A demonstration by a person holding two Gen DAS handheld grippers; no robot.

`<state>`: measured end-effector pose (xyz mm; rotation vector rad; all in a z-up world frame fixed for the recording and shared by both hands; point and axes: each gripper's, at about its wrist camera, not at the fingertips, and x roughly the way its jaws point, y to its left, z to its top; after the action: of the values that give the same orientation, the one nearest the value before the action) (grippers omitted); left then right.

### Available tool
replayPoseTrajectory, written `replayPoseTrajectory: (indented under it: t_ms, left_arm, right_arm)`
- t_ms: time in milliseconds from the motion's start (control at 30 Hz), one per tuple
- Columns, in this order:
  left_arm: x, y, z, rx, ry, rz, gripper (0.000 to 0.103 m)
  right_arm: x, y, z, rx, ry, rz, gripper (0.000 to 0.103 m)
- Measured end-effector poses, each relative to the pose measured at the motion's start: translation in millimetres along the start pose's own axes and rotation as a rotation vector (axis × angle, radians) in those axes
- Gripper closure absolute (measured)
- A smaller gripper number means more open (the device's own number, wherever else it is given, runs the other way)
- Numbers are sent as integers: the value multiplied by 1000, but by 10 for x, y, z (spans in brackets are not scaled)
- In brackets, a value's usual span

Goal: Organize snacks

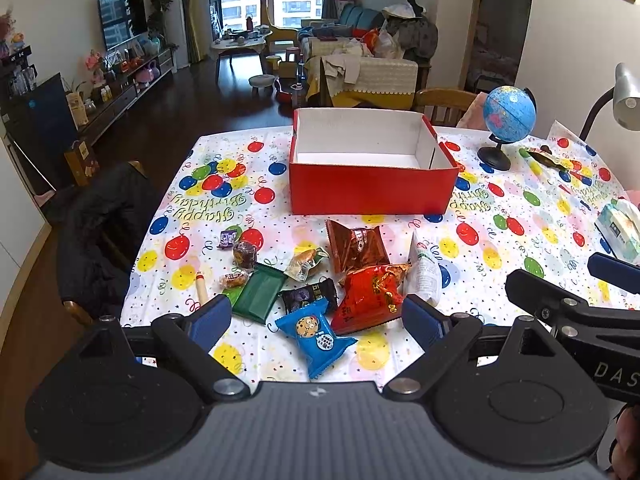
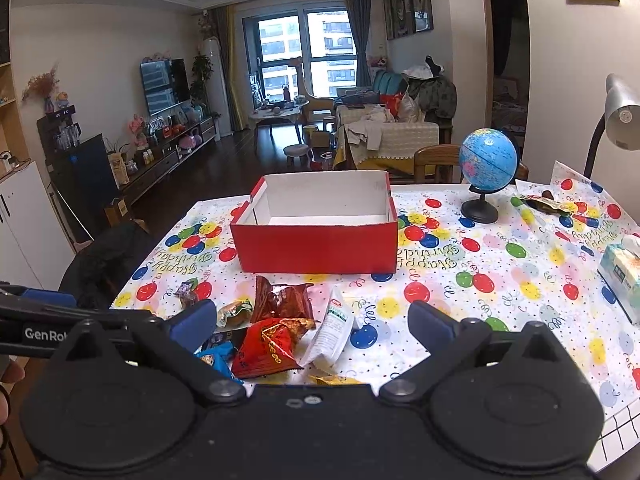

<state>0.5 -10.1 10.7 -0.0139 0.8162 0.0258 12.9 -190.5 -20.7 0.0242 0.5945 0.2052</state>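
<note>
Left wrist view: left hand-held gripper (image 1: 316, 314) hovering low at bottom centre of frame, blue-padded fingers spread wide and clamping nothing, framing a blue cookie-print snack packet (image 1: 314, 334) and a crinkled red foil snack bag (image 1: 370, 296). Lying just above those, mid-frame: flat green wrapper (image 1: 258, 294), black sachet (image 1: 308, 294), brown foil packet (image 1: 356, 246), white tube-like pouch (image 1: 426, 270), plus several small sweets toward the left. Sitting beyond them in upper centre, well apart from the pile: open red cardboard box with white inside (image 1: 372, 190), appearing empty. Resting at upper right: small blue globe on black stand (image 1: 506, 120).

Right wrist view: right hand-held gripper (image 2: 314, 322) hanging at lower centre, jaws likewise apart and gripping nothing, with the red bag and white pouch lying between and ahead of its fingers. Showing the red box above centre, interior bare.

Judging the step: sorting not yet begun, first pick being lined up. Calling next for lowering over one packet, closing gently on crinkly foil, then carrying it up-frame into the box.
</note>
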Motion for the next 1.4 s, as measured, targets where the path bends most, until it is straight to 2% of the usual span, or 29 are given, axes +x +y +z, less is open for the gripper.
replayPoseTrajectory:
  t_ms: [933, 1400]
  left_arm:
    - [-1, 1, 11, -3, -5, 1, 10]
    - [-27, 140, 22, -11, -26, -8, 10]
  right_arm:
    - [-32, 4, 39, -4, -8, 2, 1]
    - [-42, 7, 86, -4, -14, -2, 4]
